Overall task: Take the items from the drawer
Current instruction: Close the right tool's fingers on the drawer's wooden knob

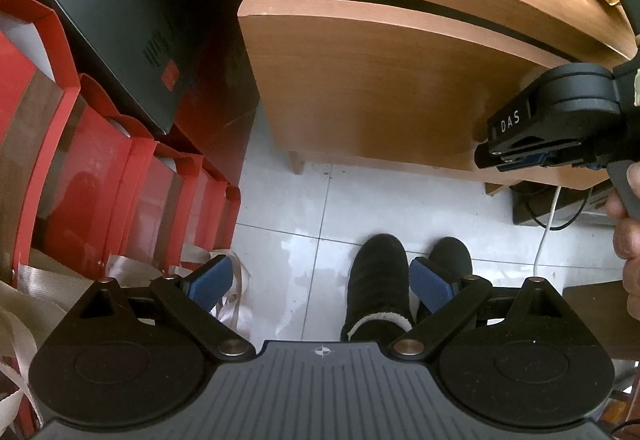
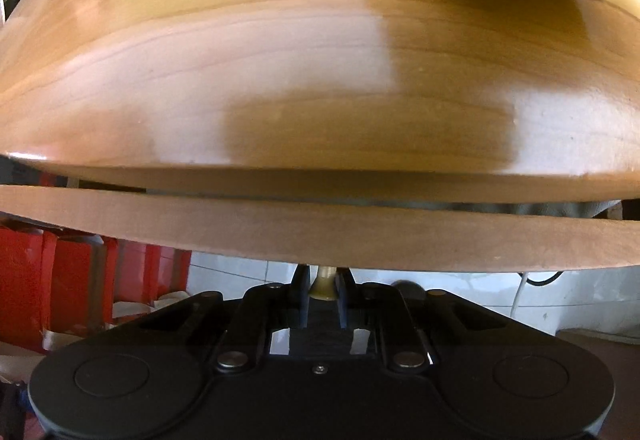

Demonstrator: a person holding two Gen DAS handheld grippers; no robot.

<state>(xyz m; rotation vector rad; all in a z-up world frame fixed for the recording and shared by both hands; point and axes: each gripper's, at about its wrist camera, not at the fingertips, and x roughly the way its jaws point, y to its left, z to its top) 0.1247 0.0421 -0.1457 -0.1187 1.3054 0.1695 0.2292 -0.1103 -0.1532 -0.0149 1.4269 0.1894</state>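
Two grippers: right gripper [image 2: 323,290] clamped on small pale drawer knob [image 2: 325,282] at drawer front [image 2: 320,236], drawer barely ajar, contents hidden; left gripper [image 1: 320,286] apart, empty, over floor [image 1: 304,199]. Risk: pads slipping off small knob under angled pull.

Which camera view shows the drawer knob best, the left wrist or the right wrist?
The right wrist view. There the pale drawer knob shows close up between the two fingers of the right tool, under the drawer front. In the left wrist view the right tool hides the knob.
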